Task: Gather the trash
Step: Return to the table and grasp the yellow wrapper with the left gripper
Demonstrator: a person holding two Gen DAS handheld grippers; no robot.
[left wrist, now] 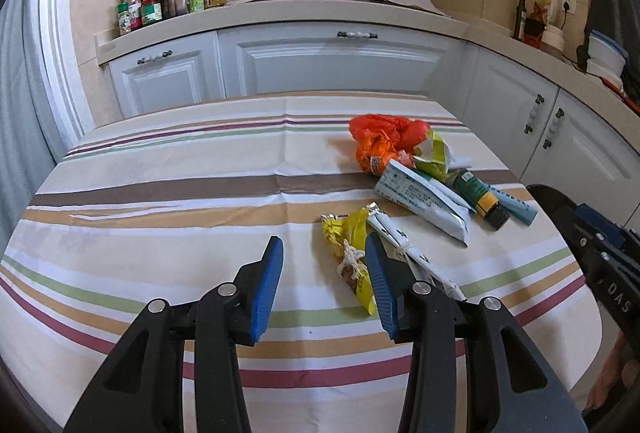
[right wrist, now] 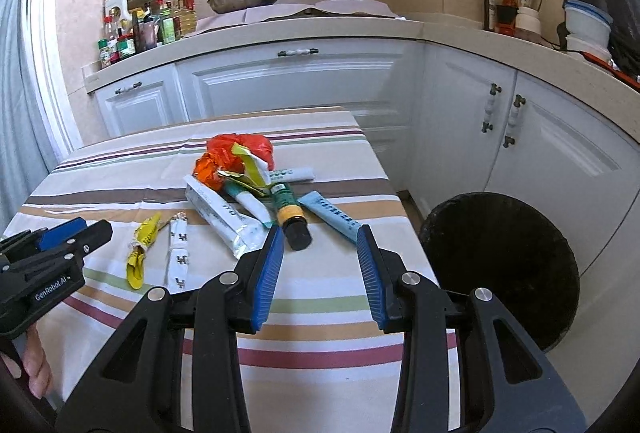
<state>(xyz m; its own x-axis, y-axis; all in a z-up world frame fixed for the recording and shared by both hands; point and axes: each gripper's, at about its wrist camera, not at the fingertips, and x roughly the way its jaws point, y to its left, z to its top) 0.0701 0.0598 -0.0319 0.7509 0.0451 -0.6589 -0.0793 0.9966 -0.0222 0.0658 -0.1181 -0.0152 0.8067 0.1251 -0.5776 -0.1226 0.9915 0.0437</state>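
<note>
the yellow wrapper (left wrist: pixel 352 257) lies flat near the front of the striped tablecloth (left wrist: pixel 160 193), its long axis running away from us, twisted end nearest. just beside it lies a white wrapper (left wrist: pixel 404 245), roughly parallel. our left gripper (left wrist: pixel 324 285) hangs spread and empty, its right pad over the yellow wrapper; a pinch here could, we judge, snag the cloth or catch both wrappers. our right gripper (right wrist: pixel 318 273) is spread too, empty, near the dark-capped tube (right wrist: pixel 290 213), with the black bin (right wrist: pixel 504 269) beside the table.
</note>
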